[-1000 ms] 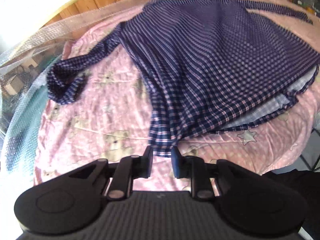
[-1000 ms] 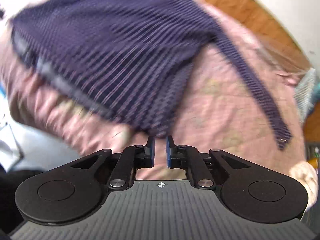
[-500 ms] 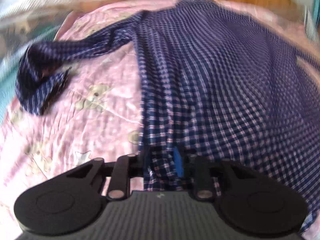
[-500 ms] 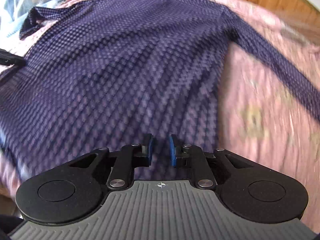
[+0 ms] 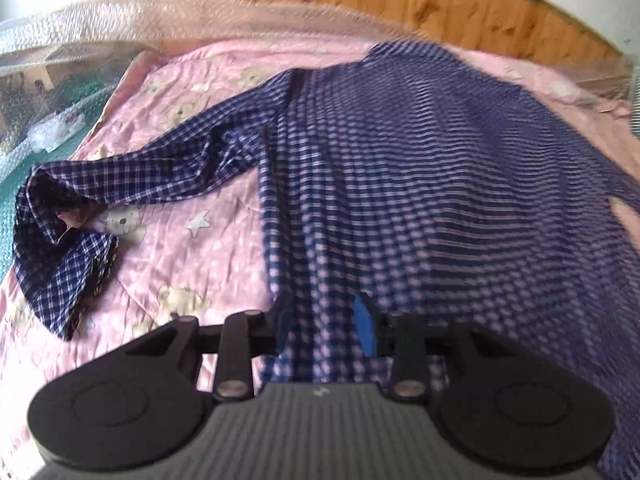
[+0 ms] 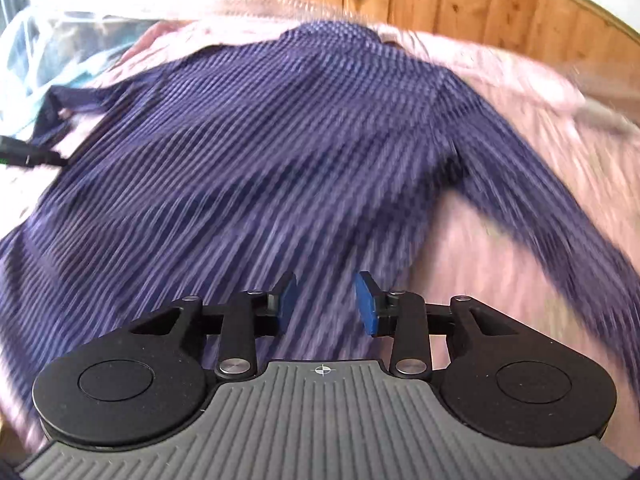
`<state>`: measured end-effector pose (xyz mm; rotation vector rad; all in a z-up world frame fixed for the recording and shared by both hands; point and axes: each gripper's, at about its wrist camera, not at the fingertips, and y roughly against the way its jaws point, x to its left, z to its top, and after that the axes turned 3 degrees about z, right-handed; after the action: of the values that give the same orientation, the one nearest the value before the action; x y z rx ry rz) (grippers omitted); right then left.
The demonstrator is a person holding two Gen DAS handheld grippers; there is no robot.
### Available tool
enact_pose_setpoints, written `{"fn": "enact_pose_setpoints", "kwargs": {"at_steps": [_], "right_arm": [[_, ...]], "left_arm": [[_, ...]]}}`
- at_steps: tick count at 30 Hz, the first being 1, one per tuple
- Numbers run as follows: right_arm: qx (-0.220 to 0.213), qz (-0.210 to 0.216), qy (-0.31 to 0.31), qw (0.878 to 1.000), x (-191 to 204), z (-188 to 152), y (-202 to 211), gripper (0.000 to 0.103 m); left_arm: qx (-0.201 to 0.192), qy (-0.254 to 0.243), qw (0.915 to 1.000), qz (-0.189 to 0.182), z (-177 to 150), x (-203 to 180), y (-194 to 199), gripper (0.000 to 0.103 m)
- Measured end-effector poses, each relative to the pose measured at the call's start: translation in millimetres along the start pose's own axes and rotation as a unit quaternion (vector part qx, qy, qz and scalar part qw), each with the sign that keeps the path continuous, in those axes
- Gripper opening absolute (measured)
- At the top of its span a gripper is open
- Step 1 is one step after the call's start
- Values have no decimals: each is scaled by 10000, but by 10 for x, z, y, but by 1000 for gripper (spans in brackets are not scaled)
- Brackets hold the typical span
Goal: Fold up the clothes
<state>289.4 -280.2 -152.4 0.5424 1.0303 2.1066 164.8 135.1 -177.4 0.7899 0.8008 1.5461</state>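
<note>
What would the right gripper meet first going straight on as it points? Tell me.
The right gripper, jaws opening with nothing pinched, points down at the checked shirt. It would probably meet the shirt's lower body first; blur leaves the depth unclear.

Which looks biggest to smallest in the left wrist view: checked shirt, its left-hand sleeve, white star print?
1. Checked shirt
2. Sleeve, bent back at the cuff
3. White star print on the pink sheet

Black left tool and right tool: round disc housings, silver pivot screws, blue finger pads, ribbed grey base with small crosshair mark.
</note>
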Motion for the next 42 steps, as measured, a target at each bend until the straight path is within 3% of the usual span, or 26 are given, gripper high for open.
{"fn": "enact_pose_setpoints", "kwargs": {"at_steps": [2, 4, 5, 7, 8, 10, 11, 15, 17, 19, 22, 24, 26, 28, 30, 33, 36, 37, 39, 41, 42], "right_arm": [[125, 107, 80, 9998, -98, 68, -307, 37], [527, 245, 298, 9979, -224, -63, -498, 36], [394, 325, 484, 9975, -272, -145, -435, 36], [647, 423, 697, 9946, -375, -259, -282, 36], [832, 460, 728, 9928, -423, -307, -218, 37], [1196, 627, 632, 9888, -514, -299, -131, 37], [1241, 606, 726, 9878, -523, -260, -79, 37], [414, 488, 835, 9945, -517, 338, -120, 37], [183, 519, 887, 9945, -426, 668, -395, 38], [263, 463, 863, 9948, -378, 836, -717, 39], [550, 348, 702, 9954, -432, 745, -975, 40], [515, 305, 620, 9963, -529, 547, -823, 41], [704, 24, 636, 9955, -600, 319, -614, 46], [950, -119, 255, 9951, -722, 162, -452, 59], [1316, -423, -35, 9904, -735, 149, -347, 59], [1064, -642, -81, 9922, -448, 407, -131, 54], [647, -216, 71, 9976, 123, 859, -110, 61], [561, -25, 245, 9981, 379, 1017, -168, 61], [399, 352, 633, 9966, 981, 1355, -370, 65], [303, 809, 801, 9930, 1456, 1620, -546, 70], [267, 1036, 845, 9907, 1679, 1752, -631, 70]], "left_arm": [[241, 249, 9993, 162, -14, 147, -176, 35], [431, 517, 9974, 260, -99, 335, -264, 46], [486, 523, 9969, 323, -131, 390, -245, 46], [634, 449, 9955, 540, -174, 411, -189, 53], [697, 442, 9947, 610, -168, 412, -164, 53], [584, 490, 9946, 710, -51, 370, -56, 39], [528, 513, 9944, 759, 8, 349, -2, 39], [80, 810, 9953, 529, 464, 252, 26, 45], [52, 923, 9950, 370, 714, 233, -185, 45], [195, 998, 9943, 320, 800, 230, -433, 45], [495, 1021, 9919, 568, 773, 343, -763, 44], [621, 1167, 9888, 691, 678, 598, -839, 48], [542, 1419, 9860, 694, 527, 891, -772, 36], [494, 1691, 9821, 664, 377, 1180, -598, 42], [380, 2010, 9770, 602, 229, 1489, -378, 44], [128, 2600, 9624, 780, 25, 1989, -29, 59], [19, 3198, 9423, 986, -134, 2423, 37, 67], [49, 3287, 9394, 978, -144, 2505, -32, 68], [113, 3232, 9417, 925, -58, 2606, -261, 68], [45, 2971, 9508, 874, 17, 2571, -426, 63], [16, 2841, 9555, 789, 51, 2558, -472, 32]]}}
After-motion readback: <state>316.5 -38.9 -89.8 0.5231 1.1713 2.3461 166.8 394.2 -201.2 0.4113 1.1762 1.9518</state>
